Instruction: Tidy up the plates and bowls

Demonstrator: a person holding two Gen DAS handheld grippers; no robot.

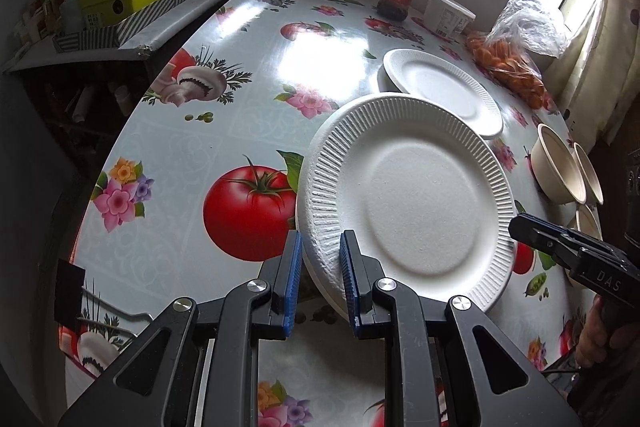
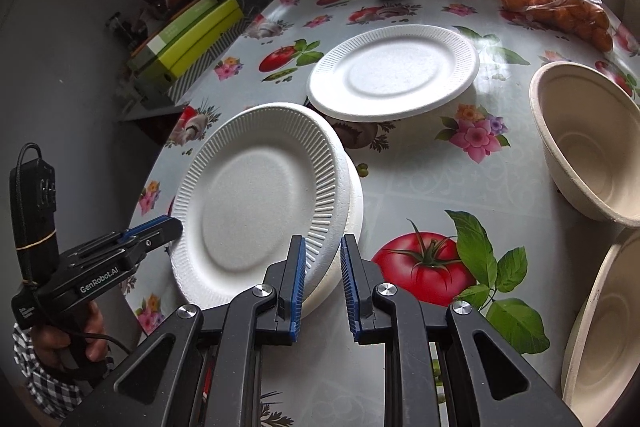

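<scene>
Both grippers clamped on one stack of white ribbed paper plates (image 1: pixel 404 195), held tilted above the floral oilcloth table (image 1: pixel 224 131). Left gripper (image 1: pixel 320 279) narrowed onto the stack's near rim; right gripper (image 2: pixel 323 281) pinching the opposite rim. Beyond the held stack, close behind its far edge, another white paper plate (image 2: pixel 394 69) resting on something white, underside hidden. Right of the held stack, beige pulp bowls (image 2: pixel 588 143) on the table, apart from it.
</scene>
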